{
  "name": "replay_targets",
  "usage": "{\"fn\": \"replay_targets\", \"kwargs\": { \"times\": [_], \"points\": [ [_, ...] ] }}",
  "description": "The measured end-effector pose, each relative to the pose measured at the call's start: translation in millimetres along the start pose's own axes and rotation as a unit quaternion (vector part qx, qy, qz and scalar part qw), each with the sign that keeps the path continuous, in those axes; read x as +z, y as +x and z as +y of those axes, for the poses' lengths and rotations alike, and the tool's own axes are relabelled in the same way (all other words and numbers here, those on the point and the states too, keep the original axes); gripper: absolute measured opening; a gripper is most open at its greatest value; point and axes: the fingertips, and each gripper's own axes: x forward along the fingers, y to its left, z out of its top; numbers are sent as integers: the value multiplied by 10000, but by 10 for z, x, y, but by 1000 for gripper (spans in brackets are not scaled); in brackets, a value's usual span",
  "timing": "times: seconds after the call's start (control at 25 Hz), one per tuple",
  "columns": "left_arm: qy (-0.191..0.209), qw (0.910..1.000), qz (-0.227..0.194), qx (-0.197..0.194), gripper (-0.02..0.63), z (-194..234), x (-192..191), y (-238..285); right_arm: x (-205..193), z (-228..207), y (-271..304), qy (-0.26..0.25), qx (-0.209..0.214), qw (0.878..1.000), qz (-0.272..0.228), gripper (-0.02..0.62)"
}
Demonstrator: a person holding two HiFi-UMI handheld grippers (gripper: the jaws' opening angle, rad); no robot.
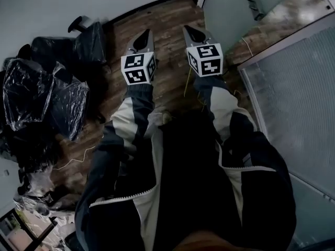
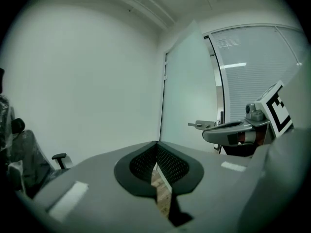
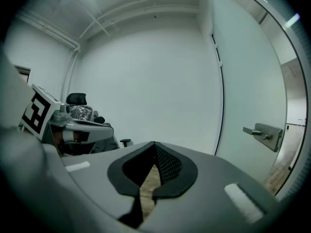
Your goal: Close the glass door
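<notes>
The door (image 1: 230, 9) stands open ahead of me, on my right. My left gripper (image 2: 156, 142) and right gripper (image 3: 154, 142) are both shut tight and hold nothing. The handle (image 3: 265, 132) is apart from them.

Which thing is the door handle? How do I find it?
Find the tall frosted glass door at the right of the right gripper view, beside the white wall. Partway up it sits a grey metal lever handle, the only thing sticking out of that smooth pane.
</notes>
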Motion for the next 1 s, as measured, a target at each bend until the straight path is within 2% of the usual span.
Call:
{"fn": "replay_targets", "kwargs": {
  "times": [0.24, 0.44, 0.76, 1.0],
  "points": [
    [-122, 9996, 1, -246, 5, 205, 117, 525, 103, -305, 463, 55, -261, 9996, 97, 5],
    [-138, 9993, 99, -319, 5, 388, 98, 1141, 160, -751, 994, 200, -375, 9990, 97, 5],
    [-1, 9978, 320, -574, 5, 477, 245, 2628, 326, -1869, 2029, 376, -529, 9979, 9, 5],
    [198, 9946, 375, -952, 5, 264, 471, 3571, 406, -2648, 2413, 542, -775, 9955, 12, 5]
  ]
}}
